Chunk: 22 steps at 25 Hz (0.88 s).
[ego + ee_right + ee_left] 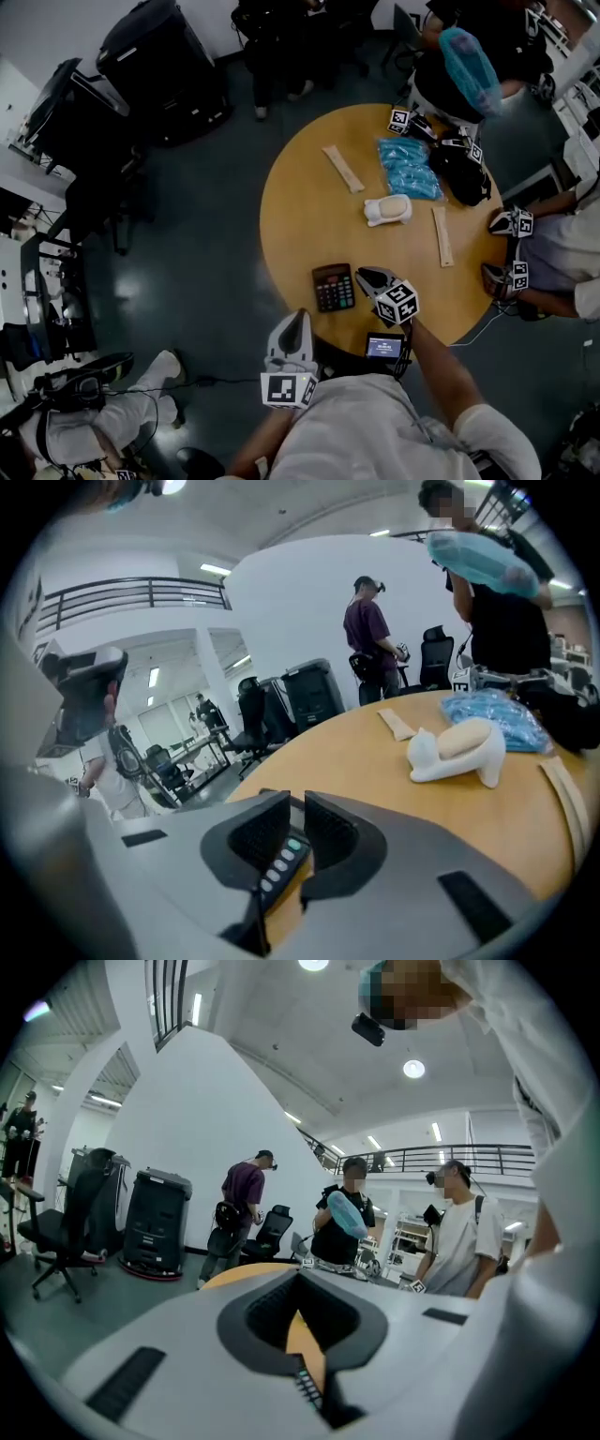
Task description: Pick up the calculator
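Dark rectangular calculator with grey keys point(334, 287) lies flat on round wooden table point(300, 202), near its 7 o'clock edge. Right gripper point(367, 277) just beside, at calculator's 3 o'clock, jaws narrowly parted, nothing pinched. Left gripper point(296, 323) at calculator's 7 o'clock, jaws pressed together, empty. Step, as judged: approach. Next move calls for wider spread, straddling calculator's edge, then pinch.

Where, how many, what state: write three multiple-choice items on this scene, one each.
1. The calculator lies: A) beside the right gripper, near the table edge; B) mid-table; C) on the floor.
2. Beige strips on the table: A) one; B) two; C) four.
3. The right gripper's jaws are: A) clamped on the calculator; B) slightly apart, gripping nothing; C) spread wide.
Key: A, the head view shows it there; B, two lie apart; B, a narrow gap shows, nothing pressed.
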Tool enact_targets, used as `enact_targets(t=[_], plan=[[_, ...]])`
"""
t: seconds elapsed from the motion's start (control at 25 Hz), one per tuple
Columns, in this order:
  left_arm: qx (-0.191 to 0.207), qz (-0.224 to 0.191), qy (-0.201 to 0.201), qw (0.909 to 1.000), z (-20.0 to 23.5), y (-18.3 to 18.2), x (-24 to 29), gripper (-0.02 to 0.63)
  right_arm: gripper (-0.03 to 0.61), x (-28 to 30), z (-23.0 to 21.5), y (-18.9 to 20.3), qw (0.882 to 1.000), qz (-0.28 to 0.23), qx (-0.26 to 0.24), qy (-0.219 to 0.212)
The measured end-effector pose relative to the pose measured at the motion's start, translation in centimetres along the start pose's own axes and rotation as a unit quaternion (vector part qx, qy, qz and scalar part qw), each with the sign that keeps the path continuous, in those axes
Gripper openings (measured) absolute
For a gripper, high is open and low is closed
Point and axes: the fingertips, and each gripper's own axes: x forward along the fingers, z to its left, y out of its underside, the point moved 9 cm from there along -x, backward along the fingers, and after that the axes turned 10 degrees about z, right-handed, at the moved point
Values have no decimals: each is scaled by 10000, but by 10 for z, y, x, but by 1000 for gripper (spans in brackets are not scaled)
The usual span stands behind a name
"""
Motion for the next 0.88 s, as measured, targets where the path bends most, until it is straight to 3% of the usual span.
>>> enact_targets(t=[0.08,0.16,0.2,0.44,0.64,0.88], plan=[[-55,104,-65,9999,7,-1,2,5,58,19,-9,2,9993,332,-77,-137],[-69,201,-130,9997,12,-1,5,5,142,35,-17,3,9975,615,-91,-325],[-86,237,-159,9996,14,0,6,5,154,41,-21,3,9965,718,-94,-414],[-261,400,-305,9984,25,7,10,5,161,67,-33,-7,9918,935,-159,-852],[-317,452,-397,9977,29,10,12,5,161,88,-31,-9,9813,1345,-366,-1328],[-369,459,-441,9973,32,15,11,5,119,88,-31,-6,9754,1467,-266,-1622]])
